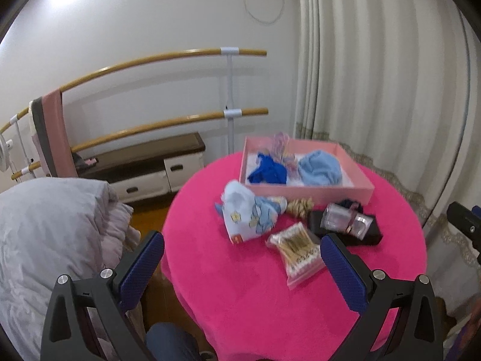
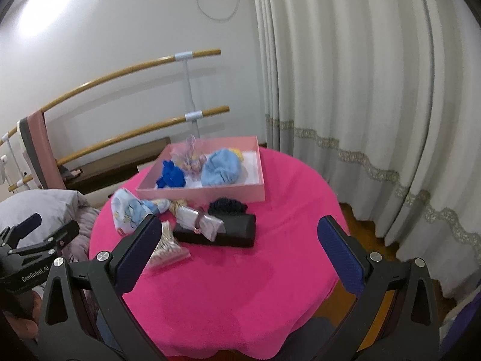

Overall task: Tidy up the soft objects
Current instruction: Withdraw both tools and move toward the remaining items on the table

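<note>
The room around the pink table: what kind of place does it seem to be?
Probably a bedroom at home, though not certain. A grey duvet lies bunched beside the round table, long cream curtains hang to the floor, and a low drawer cabinet stands by the wall under wooden rails.

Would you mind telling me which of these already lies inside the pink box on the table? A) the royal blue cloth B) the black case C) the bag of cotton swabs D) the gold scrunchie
A: the royal blue cloth lies inside the pink box, beside a light blue towel, while the bag of cotton swabs, the black case and the gold scrunchie sit outside it on the pink tablecloth.
</note>
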